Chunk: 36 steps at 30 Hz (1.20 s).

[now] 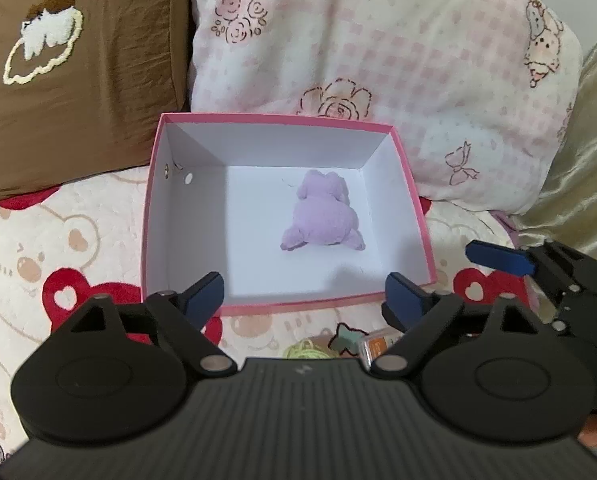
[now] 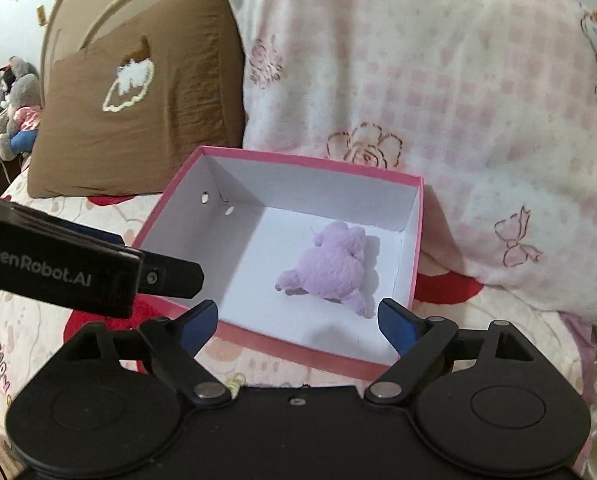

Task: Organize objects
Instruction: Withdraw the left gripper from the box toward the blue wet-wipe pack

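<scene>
A pink box [image 1: 186, 220] with a white inside stands open on the bed cover. A lilac plush toy [image 1: 322, 216] lies alone on its floor, toward the right. My left gripper [image 1: 304, 290] hovers at the box's near edge, open, with nothing between its blue pads. In the right wrist view the same box [image 2: 178, 236] and plush toy [image 2: 330, 266] show from the right. My right gripper [image 2: 298, 316] is also open and empty over the near rim. One blue finger [image 1: 498, 259] of the right gripper shows beside the box's right corner.
A brown pillow [image 1: 78, 80] and a pink floral pillow [image 1: 378, 52] stand behind the box. The cover [image 1: 38, 248] has bears and red hearts. A yellow-green hair tie [image 1: 306, 350], a small star shape [image 1: 344, 342] and a little orange box [image 1: 378, 350] lie just below the left gripper.
</scene>
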Each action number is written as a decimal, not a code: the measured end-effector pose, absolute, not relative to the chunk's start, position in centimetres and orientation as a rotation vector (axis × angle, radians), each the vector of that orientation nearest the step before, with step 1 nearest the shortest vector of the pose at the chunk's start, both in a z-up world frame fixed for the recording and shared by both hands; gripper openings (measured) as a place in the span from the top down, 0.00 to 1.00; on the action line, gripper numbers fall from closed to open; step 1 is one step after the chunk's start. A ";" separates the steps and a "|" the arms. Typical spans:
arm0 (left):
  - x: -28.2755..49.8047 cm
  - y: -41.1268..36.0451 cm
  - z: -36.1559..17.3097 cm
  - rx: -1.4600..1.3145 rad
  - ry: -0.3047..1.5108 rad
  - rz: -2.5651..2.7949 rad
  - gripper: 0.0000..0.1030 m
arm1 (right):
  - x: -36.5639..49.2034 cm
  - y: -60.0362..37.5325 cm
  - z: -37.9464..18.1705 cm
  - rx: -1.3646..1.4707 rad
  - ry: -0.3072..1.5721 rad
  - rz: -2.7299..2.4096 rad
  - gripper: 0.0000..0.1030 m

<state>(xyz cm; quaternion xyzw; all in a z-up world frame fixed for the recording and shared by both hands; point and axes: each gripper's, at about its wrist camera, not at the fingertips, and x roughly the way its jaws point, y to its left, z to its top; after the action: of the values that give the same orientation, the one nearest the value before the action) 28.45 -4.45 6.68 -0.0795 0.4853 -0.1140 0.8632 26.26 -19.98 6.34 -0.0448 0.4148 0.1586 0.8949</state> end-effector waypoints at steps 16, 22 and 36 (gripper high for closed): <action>23.1 -3.9 8.8 -0.069 1.024 -0.259 0.02 | 20.4 -20.7 8.9 -0.156 0.866 0.344 0.05; 20.6 -4.0 9.4 -0.056 1.036 -0.270 0.02 | 17.7 -21.0 8.9 -0.168 0.906 0.374 0.05; 14.9 -3.6 10.3 0.001 1.069 -0.299 0.02 | 11.9 -22.3 10.8 -0.189 0.952 0.461 0.05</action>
<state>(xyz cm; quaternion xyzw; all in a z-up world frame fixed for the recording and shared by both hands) 14.92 -3.64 10.32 0.0002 0.5076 -0.1419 0.8498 11.86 -22.29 10.80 -0.0899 0.4536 0.2194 0.8591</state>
